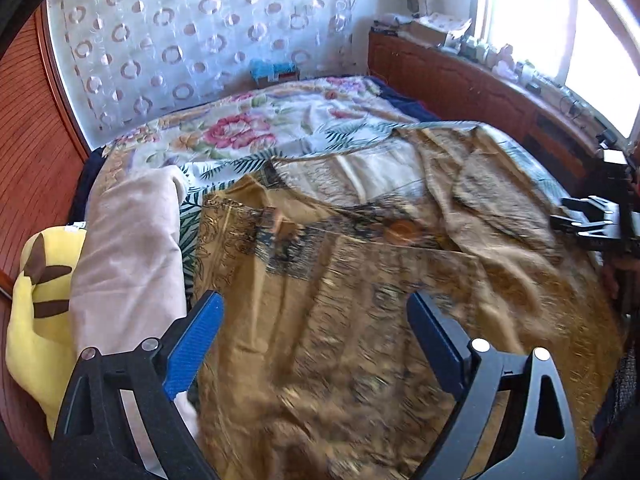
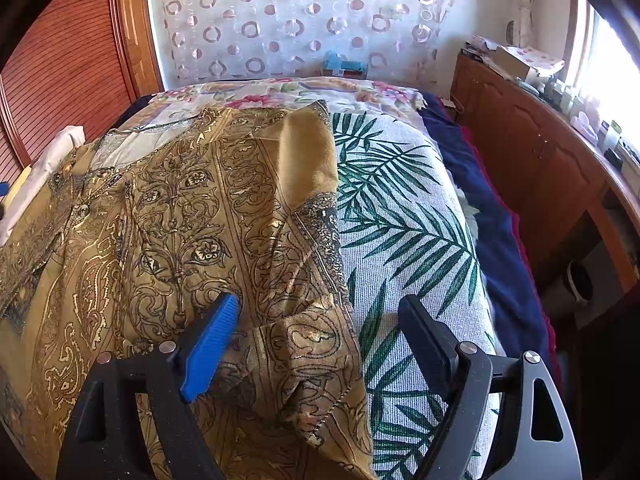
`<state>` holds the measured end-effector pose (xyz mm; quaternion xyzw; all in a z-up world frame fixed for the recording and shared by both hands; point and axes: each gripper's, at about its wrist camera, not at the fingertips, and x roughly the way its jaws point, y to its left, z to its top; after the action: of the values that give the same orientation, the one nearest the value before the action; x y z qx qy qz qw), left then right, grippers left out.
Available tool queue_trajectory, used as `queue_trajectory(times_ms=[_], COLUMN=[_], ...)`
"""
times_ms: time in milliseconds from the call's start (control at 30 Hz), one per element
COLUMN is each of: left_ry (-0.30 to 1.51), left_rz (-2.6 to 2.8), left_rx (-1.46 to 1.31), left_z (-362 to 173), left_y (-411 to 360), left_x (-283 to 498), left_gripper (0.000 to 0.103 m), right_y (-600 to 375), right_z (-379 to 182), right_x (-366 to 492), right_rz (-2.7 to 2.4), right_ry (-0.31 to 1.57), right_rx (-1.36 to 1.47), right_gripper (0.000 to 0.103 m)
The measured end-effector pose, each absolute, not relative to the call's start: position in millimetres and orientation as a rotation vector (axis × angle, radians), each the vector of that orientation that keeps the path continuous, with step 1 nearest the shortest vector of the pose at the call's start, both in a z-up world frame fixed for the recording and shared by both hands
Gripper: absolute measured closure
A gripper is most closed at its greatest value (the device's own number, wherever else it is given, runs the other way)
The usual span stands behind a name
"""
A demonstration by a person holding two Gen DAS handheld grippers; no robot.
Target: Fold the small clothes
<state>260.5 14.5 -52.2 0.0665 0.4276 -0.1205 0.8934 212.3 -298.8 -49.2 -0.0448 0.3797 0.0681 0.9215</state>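
- Two loose spots could spoil the fold: the mustard patterned garment [image 2: 176,216] lies rumpled on the palm-print cover [image 2: 404,216] — a grab at its bunched corner may catch the cover too.
- Left gripper [image 1: 316,344] gapes wide, empty, above the cloth.
- Right gripper [image 2: 320,340] stands wide over the garment's edge, gripping nothing.

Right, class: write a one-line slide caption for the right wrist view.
Open right hand-held gripper above the edge of a mustard paisley-print garment spread on a palm-leaf bedcover.
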Motion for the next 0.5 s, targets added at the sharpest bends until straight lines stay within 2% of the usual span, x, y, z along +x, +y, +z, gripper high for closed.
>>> queue_trajectory(times_ms=[200, 267, 400, 500], left_ry=[0.928, 0.934, 0.951, 0.961], left_rz=[-0.233, -0.224, -0.231, -0.243], left_rx=[0.156, 0.159, 0.154, 0.146], left_z=[-74, -78, -86, -91], left_y=[17, 18, 22, 24], left_x=[303, 315, 340, 350], left_gripper=[0.029, 0.040, 0.044, 0.054], right_y=[-299, -299, -299, -300], right_z=[-50, -49, -50, -50], right_x=[212, 213, 213, 213], right_rz=[0.140, 0.140, 0.141, 0.140], right_ry=[0.780, 0.780, 0.782, 0.782], right_rx=[-0.091, -0.091, -0.089, -0.091], right_gripper=[0.019, 0.019, 0.019, 0.019])
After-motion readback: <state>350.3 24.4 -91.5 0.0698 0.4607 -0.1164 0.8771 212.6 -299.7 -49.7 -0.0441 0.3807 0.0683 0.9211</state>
